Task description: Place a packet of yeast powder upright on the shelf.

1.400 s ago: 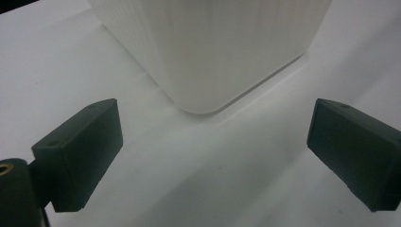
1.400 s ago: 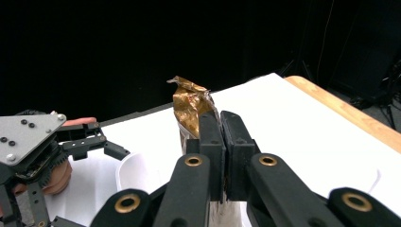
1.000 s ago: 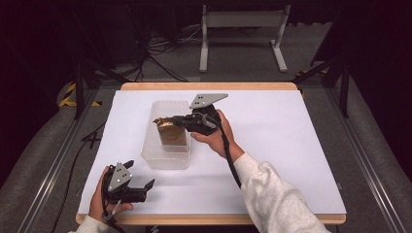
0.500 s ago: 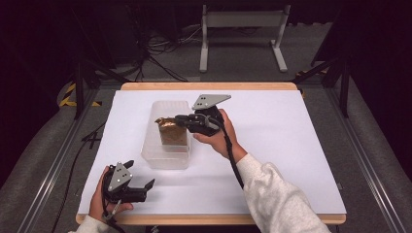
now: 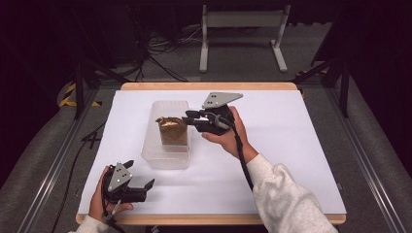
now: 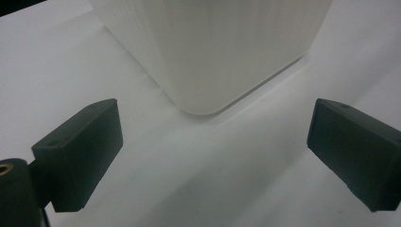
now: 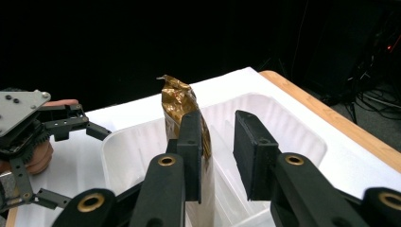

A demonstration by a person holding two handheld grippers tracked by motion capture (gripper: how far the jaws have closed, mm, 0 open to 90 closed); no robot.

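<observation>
Crinkled gold pouch standing in ribbed tub

Right tool [image 5: 190, 118] has just been opening its matte black jaws; they stand apart beside the crumpled gold foil pouch [image 5: 171, 130], none between them. Pouch stands upright inside the translucent, ribbed, round-cornered plastic tub [image 5: 167, 158] on the smooth white table [image 5: 291, 145]. Left tool [image 5: 141, 187] rests near the table's front edge, jaws wide apart.

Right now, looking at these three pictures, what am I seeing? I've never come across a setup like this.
A person at a white table holds hand-operated tongs in each hand. One camera looks down from above; one more rides on each pair of tongs. A clear plastic tub sits on the table with a gold foil bag standing in it. The right tongs sit beside the bag; their jaws have just been opening, with a gap between them and the bag not clamped. The left tongs rest near the table's front edge, open and empty.
</observation>
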